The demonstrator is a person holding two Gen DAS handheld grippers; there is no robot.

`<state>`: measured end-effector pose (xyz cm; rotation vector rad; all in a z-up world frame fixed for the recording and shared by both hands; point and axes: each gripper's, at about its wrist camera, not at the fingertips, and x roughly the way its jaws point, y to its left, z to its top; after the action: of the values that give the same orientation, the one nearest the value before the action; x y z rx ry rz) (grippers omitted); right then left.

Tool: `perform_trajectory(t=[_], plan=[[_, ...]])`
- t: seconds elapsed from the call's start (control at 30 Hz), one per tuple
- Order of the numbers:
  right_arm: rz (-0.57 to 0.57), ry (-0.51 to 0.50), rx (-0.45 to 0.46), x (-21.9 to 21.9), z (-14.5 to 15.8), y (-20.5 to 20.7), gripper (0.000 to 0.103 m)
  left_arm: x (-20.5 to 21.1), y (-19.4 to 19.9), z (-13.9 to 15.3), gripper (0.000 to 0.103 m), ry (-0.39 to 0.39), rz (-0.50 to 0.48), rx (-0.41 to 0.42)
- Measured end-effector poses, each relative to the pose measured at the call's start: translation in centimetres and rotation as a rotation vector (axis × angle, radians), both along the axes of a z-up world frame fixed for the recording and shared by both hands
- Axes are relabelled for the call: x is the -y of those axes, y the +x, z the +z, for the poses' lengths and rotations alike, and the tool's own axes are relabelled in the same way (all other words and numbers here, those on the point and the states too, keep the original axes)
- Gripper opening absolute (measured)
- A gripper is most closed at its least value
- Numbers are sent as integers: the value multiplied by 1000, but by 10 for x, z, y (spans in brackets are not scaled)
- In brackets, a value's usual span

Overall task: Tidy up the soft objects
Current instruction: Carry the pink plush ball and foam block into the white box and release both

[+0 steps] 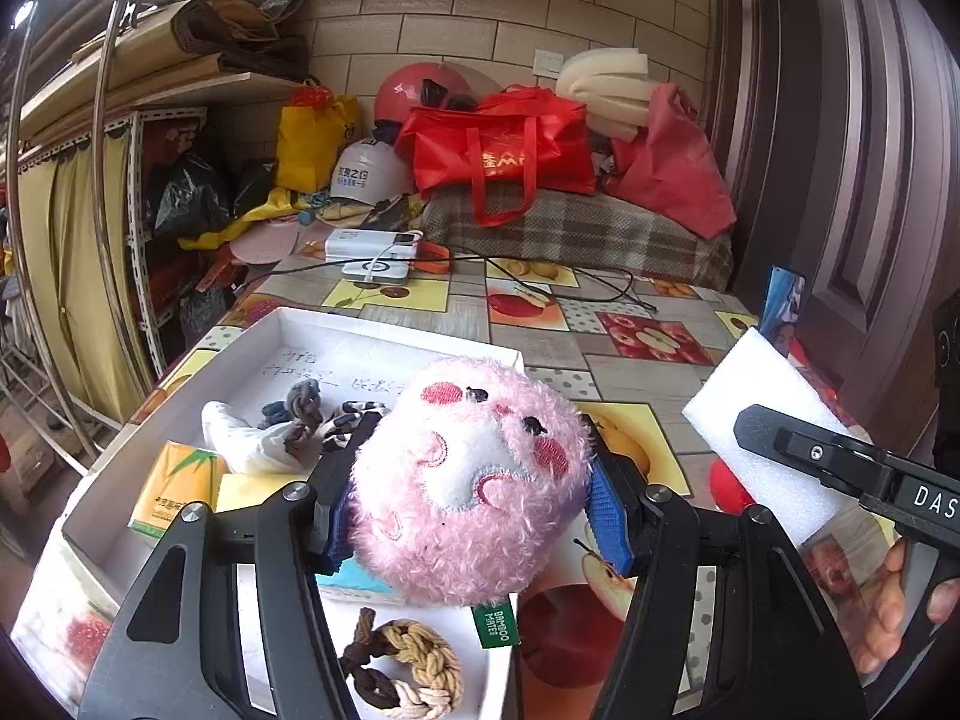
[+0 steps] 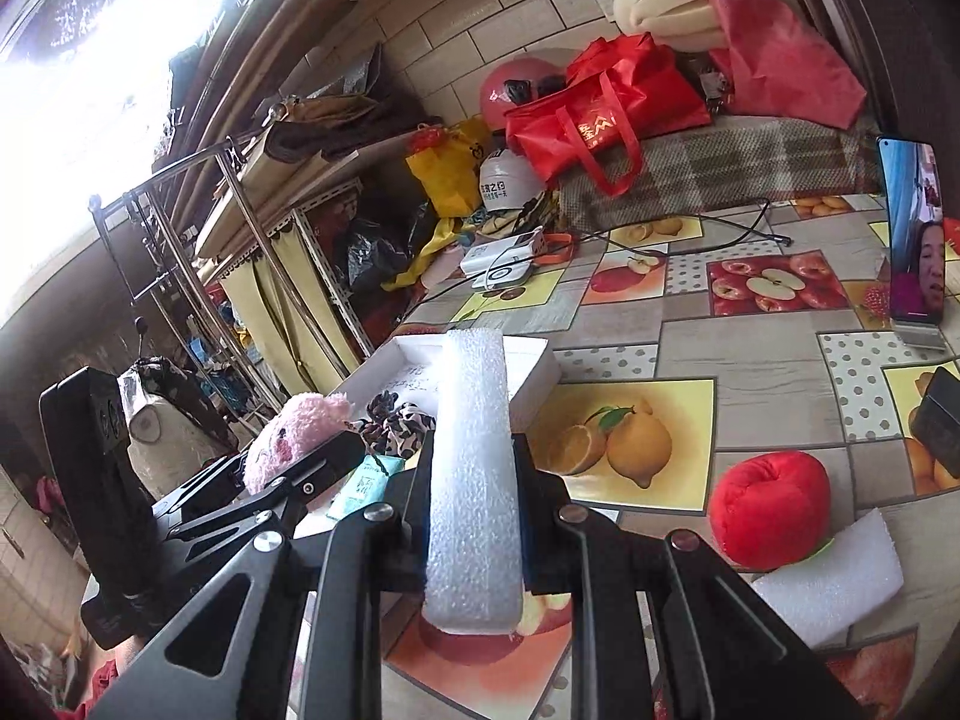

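Pink plush ball clamped in left gripper above white box edge, right gripper clamping foam block

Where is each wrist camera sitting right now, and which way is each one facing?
Left wrist: rides the left hand-held gripper, looking across the white box at the far wall; its fingers clamp the pink plush ball; the right hand shows.
Right wrist: rides the right hand-held gripper, facing likewise, clamping the white foam block.
Shared: box, plush, foam, red bag.
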<state>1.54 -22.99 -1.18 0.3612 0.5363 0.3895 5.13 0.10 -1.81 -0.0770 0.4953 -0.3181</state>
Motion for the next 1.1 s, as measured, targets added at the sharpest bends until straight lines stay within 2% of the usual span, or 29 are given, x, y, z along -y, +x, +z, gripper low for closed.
perform_trajectory(t=[0.2,0.33,0.6,0.67,0.73,0.8,0.83,1.1], plan=[[35,7,-13,-21,9,19,19,-56,16,0,62,-52,135,-9],[71,22,-48,-42,5,39,19,-80,31,-7,62,-85,187,-51],[117,21,-82,-89,-7,79,19,-77,66,-11,64,22,240,-92],[119,-3,-88,-100,-16,84,20,-78,68,-17,75,50,277,-90],[129,-44,-78,-111,-25,85,22,-82,65,-21,103,74,329,-59],[145,-58,-75,-117,-34,83,64,-88,60,-22,103,78,350,-33],[140,-61,-61,-117,-37,79,103,-92,58,-22,103,72,360,-28],[92,-142,74,-115,-25,47,103,-100,47,-14,103,62,411,-9]])
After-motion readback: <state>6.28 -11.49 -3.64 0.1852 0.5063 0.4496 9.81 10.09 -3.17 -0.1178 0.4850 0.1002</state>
